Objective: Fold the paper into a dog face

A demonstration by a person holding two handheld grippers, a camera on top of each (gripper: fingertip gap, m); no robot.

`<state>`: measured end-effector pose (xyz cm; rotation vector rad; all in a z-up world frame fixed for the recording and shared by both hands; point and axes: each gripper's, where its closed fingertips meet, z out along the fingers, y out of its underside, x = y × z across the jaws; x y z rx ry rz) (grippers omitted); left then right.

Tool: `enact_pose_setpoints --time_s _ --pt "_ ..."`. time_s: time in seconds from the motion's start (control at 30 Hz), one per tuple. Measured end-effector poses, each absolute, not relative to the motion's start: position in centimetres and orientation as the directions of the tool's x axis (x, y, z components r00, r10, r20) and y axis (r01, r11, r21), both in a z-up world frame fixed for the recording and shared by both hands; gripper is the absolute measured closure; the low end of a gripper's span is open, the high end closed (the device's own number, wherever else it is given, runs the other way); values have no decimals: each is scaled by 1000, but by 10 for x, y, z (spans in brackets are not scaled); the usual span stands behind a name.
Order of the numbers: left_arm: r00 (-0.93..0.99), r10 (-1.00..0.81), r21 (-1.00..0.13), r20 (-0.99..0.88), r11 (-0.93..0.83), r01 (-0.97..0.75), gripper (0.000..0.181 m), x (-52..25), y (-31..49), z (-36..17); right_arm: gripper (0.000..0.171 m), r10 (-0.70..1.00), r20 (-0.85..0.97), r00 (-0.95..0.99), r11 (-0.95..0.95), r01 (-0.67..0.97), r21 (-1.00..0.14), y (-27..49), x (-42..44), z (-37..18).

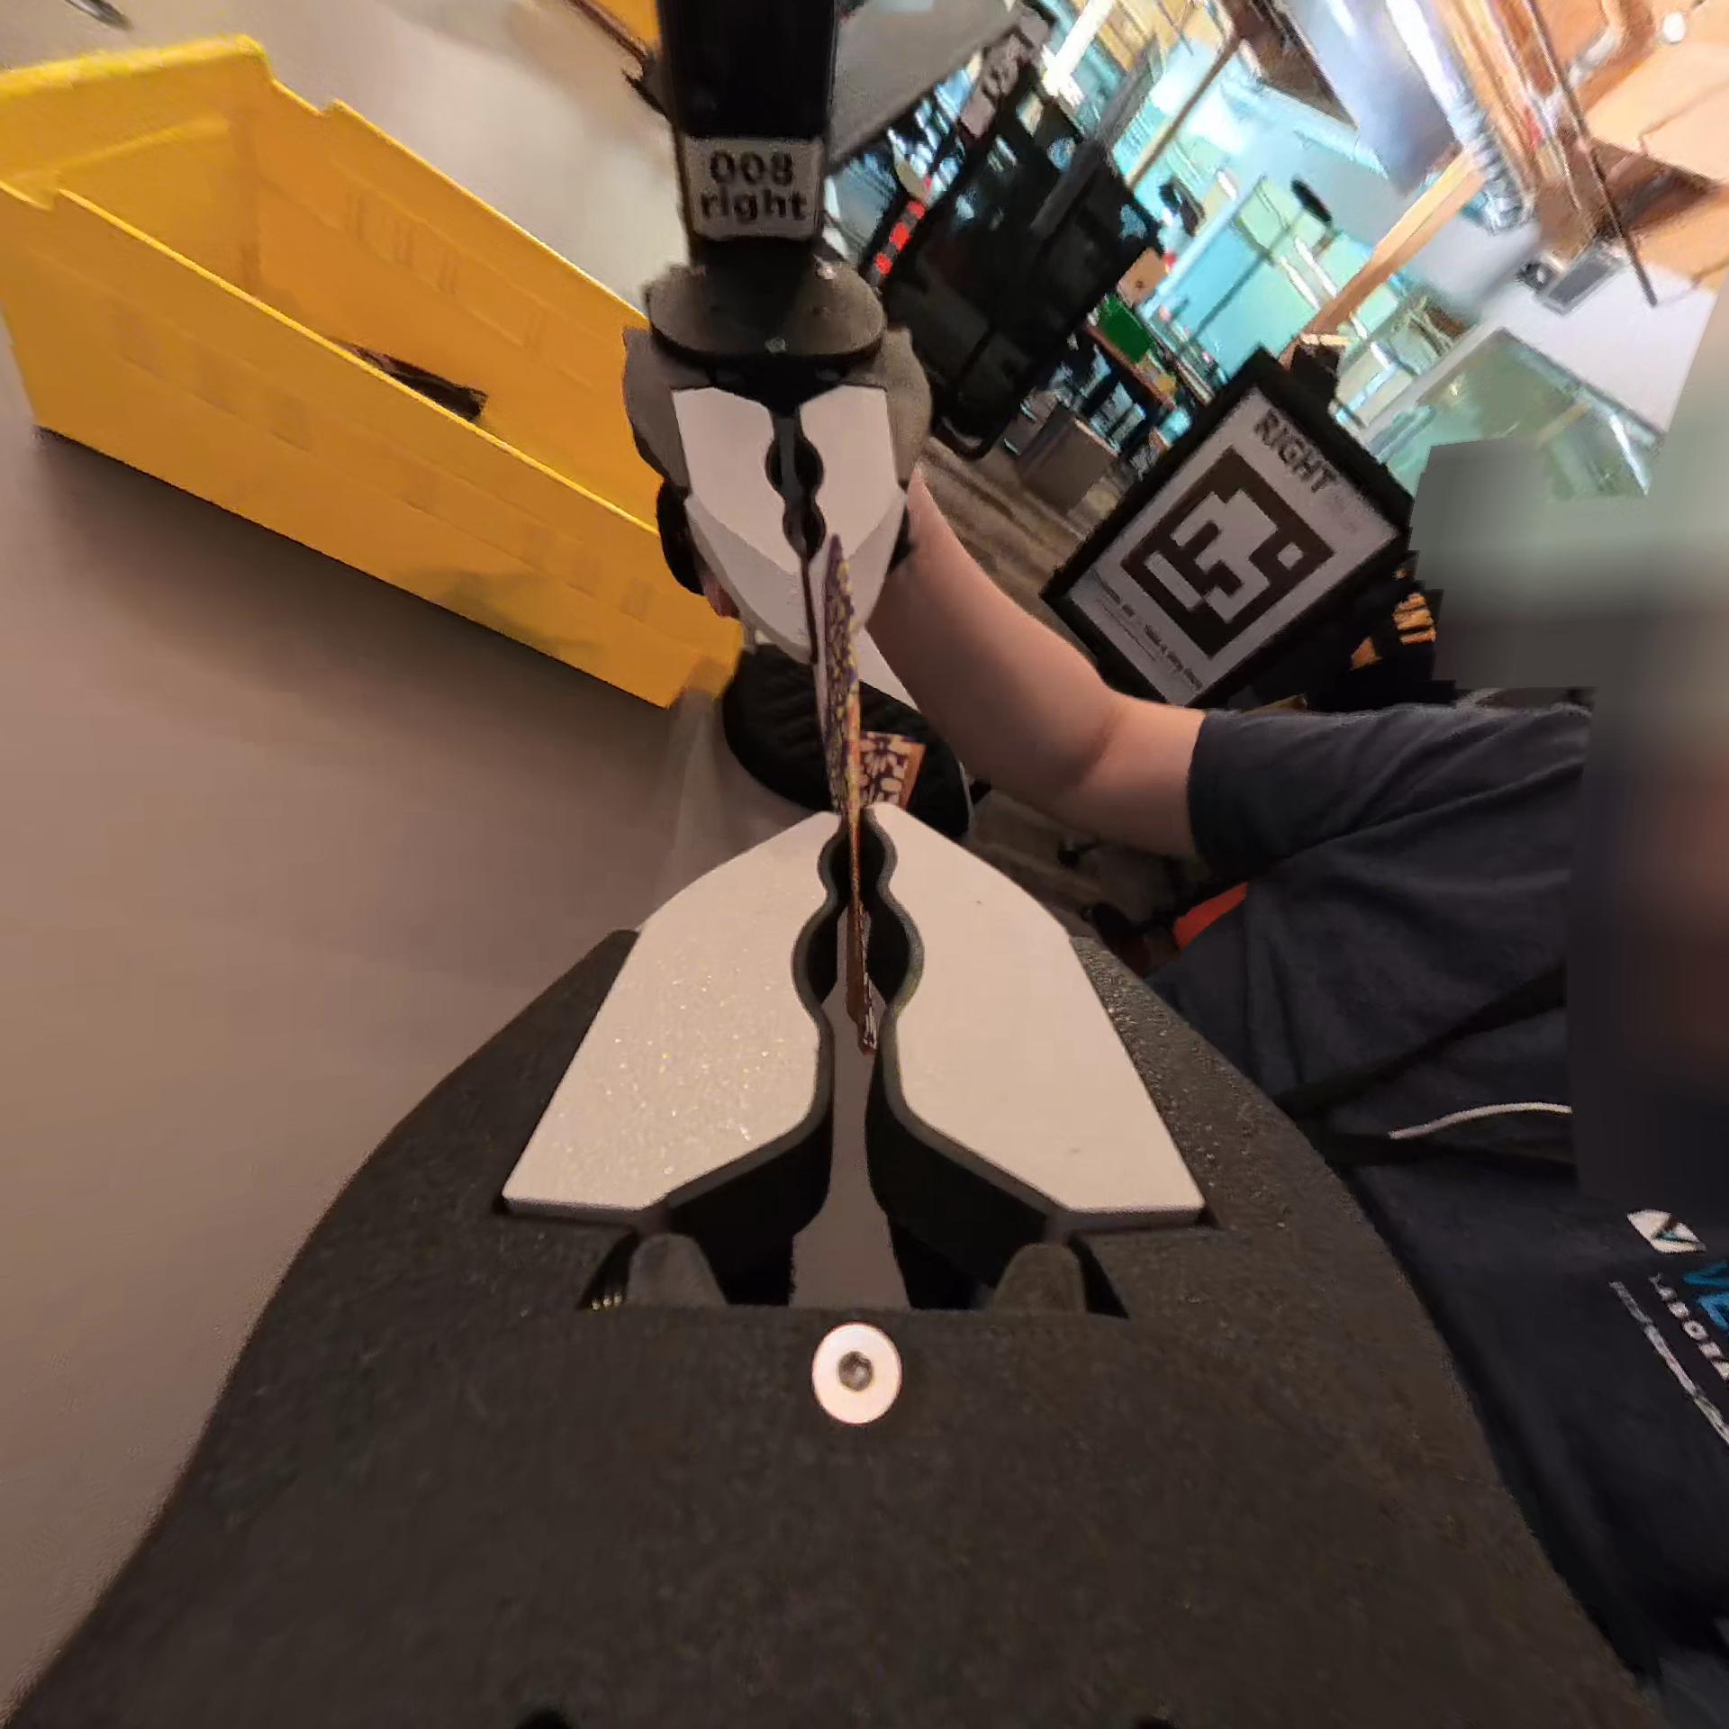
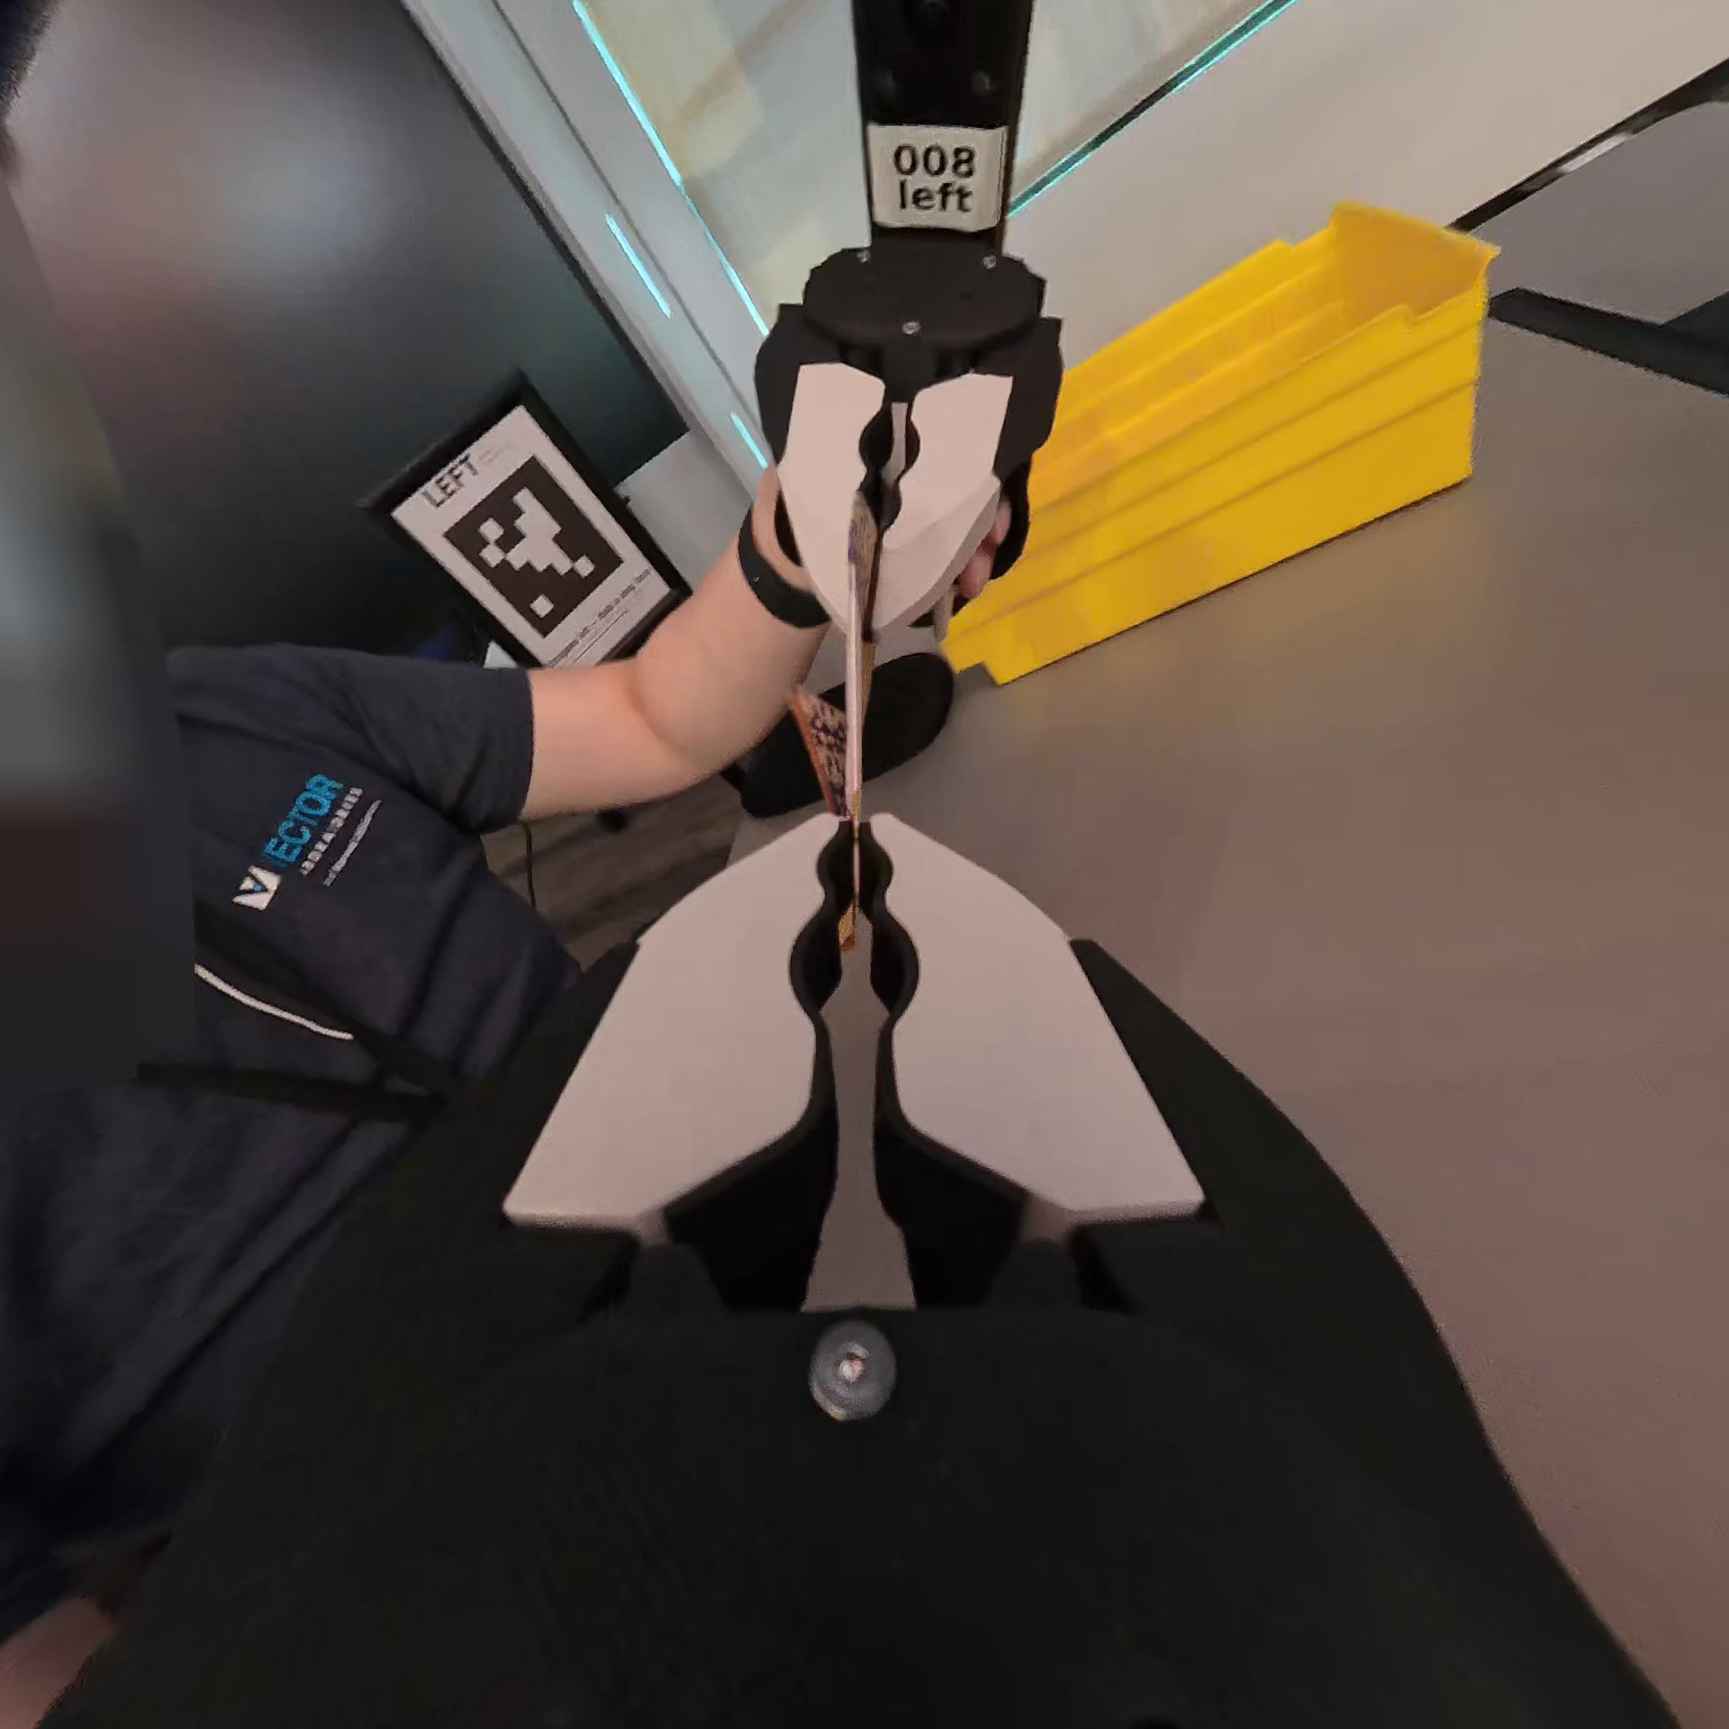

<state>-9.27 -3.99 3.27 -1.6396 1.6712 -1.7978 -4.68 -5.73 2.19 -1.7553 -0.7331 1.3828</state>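
Holding a patterned sheet of paper (image 1: 840,655) edge-on between two grippers, we see it stretched in the air above a grey table (image 1: 281,842). In the left wrist view, the left gripper (image 1: 856,828) fills the lower centre of the frame, its white fingers (image 1: 711,1029) drawn narrow and pinching one end of the paper, which carries a purple, yellow and orange print. The sheet runs up the middle of the frame to the right gripper (image 1: 812,552), which sits at upper centre, its white fingers likewise closed on the far end of the paper. A small folded flap of the paper juts out to the right, just above the near fingertips.

In the right wrist view, the arrangement is mirrored: the right gripper (image 2: 856,823) occupies the lower centre, fingers (image 2: 720,1029) narrow and clamping the paper (image 2: 856,674), and the left gripper (image 2: 875,524) grips the other end at upper centre. Here the flap shows to the left of the sheet.

A yellow plastic bin (image 1: 281,327) rests on the table in the upper left of the left wrist view, and the same bin (image 2: 1263,421) appears at the upper right of the right wrist view, well apart from the paper. A person in a dark navy shirt (image 1: 1403,889) holds both tools; bare forearms reach to each far gripper. Framed black-and-white marker signs (image 1: 1226,552) stand in the background, one (image 2: 533,543) in each view.
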Motion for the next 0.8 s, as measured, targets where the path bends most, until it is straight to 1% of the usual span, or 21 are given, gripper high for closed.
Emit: enact_pose_setpoints --time_s 0.03,0.17,0.2,0.3,0.43,0.53,0.57,0.67,0.73,0.8 --pt "-361 -756 -803 546 -348 -484 180 -91 -31 34 170 811 -525 257 -537 -28 -843 -52 -45 22" --pt "-332 -834 -875 441 -318 -365 164 -87 -2 37 170 809 -515 283 -513 -88 -854 -31 -32 33" --pt "-342 -832 -884 437 -326 -334 166 -86 1 40 170 802 -530 276 -524 -103 -845 -27 -28 36" --pt "-356 -833 -903 423 -356 -241 180 -76 14 48 170 814 -537 224 -523 -120 -844 -22 -21 44" --pt "-338 -868 -931 364 -326 -165 181 -70 25 50 170 779 -576 250 -551 -166 -818 -5 -11 47" --pt "-323 -860 -918 395 -355 -177 181 -70 31 58 166 774 -579 256 -541 -209 -815 4 -2 54" --pt "-335 -845 -909 416 -376 -181 181 -72 29 62 168 777 -568 272 -530 -206 -823 6 1 54" --pt "-332 -811 -875 482 -426 -229 181 -72 28 62 170 781 -541 313 -525 -141 -839 7 3 47" --pt "-314 -805 -862 504 -445 -244 181 -72 30 59 170 759 -575 307 -560 -144 -816 7 2 44" --pt "-338 -775 -845 534 -474 -248 181 -73 28 60 170 735 -631 248 -607 -174 -775 2 0 46"
